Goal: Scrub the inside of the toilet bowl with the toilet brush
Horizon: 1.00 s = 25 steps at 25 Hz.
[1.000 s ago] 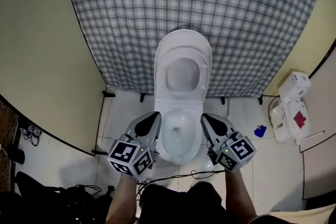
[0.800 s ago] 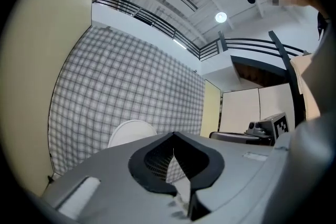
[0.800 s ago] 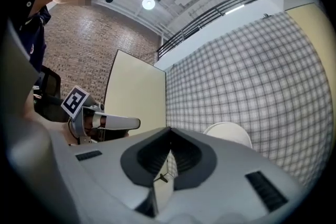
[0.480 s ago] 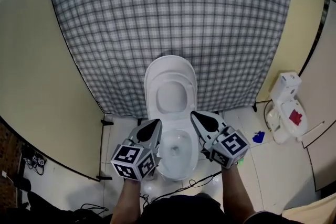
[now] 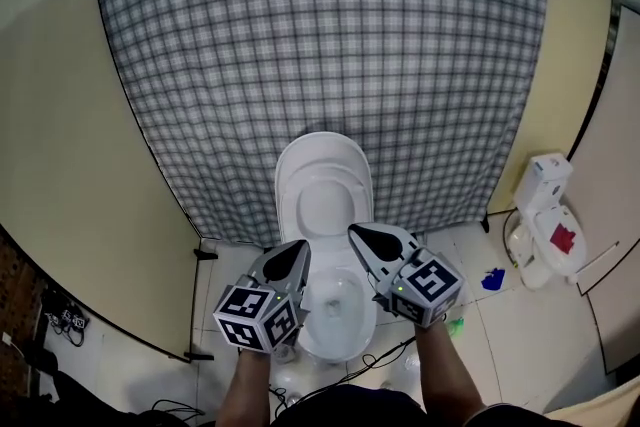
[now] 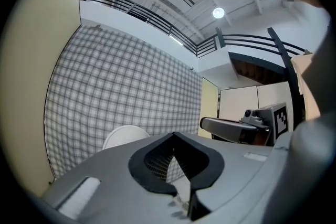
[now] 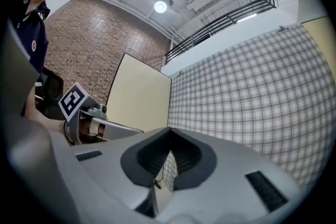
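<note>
A white toilet stands against the checked curtain with its lid (image 5: 323, 183) up and its bowl (image 5: 337, 310) open below. I see no toilet brush that I can make out. My left gripper (image 5: 297, 249) is held level over the bowl's left rim, jaws shut, with nothing in them. Over the right rim my right gripper (image 5: 357, 234) points the same way, its jaws shut and empty too. In the left gripper view the closed left gripper (image 6: 174, 137) points at the curtain, with the toilet lid (image 6: 124, 137) to its left. In the right gripper view the right gripper (image 7: 169, 135) shows its jaw tips together.
A grey checked curtain (image 5: 330, 45) hangs behind the toilet between cream partitions (image 5: 70, 145). On the tiled floor to the right are a white object with a red mark (image 5: 545, 235), a blue item (image 5: 492, 279) and a small green item (image 5: 455, 325). A dark cable (image 5: 385, 355) crosses the floor in front.
Both grippers have risen and moved closer together over the bowl. The head view has tilted up, so the toilet sits lower in the picture and more curtain shows.
</note>
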### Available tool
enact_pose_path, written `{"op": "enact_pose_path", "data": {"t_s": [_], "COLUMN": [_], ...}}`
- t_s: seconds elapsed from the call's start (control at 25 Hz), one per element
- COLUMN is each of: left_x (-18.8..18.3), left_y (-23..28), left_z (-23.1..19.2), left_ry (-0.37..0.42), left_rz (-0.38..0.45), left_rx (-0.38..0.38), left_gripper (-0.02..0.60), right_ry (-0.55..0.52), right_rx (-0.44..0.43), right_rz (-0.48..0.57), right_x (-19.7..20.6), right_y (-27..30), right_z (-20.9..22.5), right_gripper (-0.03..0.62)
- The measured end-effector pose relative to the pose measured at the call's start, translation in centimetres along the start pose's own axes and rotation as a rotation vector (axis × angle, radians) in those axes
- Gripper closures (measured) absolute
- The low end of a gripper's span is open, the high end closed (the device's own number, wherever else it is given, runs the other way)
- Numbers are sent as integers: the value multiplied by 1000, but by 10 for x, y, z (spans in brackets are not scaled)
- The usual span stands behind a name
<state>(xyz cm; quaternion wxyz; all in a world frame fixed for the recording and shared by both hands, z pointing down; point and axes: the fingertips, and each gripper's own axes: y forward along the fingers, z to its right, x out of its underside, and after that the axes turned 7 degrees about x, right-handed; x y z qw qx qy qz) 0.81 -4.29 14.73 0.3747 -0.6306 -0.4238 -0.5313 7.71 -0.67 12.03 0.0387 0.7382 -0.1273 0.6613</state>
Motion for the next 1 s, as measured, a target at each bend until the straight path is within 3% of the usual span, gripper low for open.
{"op": "enact_pose_path", "data": {"t_s": [0.24, 0.64, 1.0], "left_x": [-40, -14, -30], "left_y": [8, 11, 19], "left_z": [17, -5, -7], "left_ry": [-38, -6, -17], "left_rz": [-39, -36, -46], "left_rx": [-27, -19, -13], "left_gripper": [575, 575, 575], "right_ry": [41, 27, 22], "right_rx": [-35, -21, -10], "right_rz": [-48, -17, -25], "right_x": [-38, -13, -32], "right_y": [-3, 11, 21], "right_z": [11, 12, 26], "right_gripper": [594, 594, 594]}}
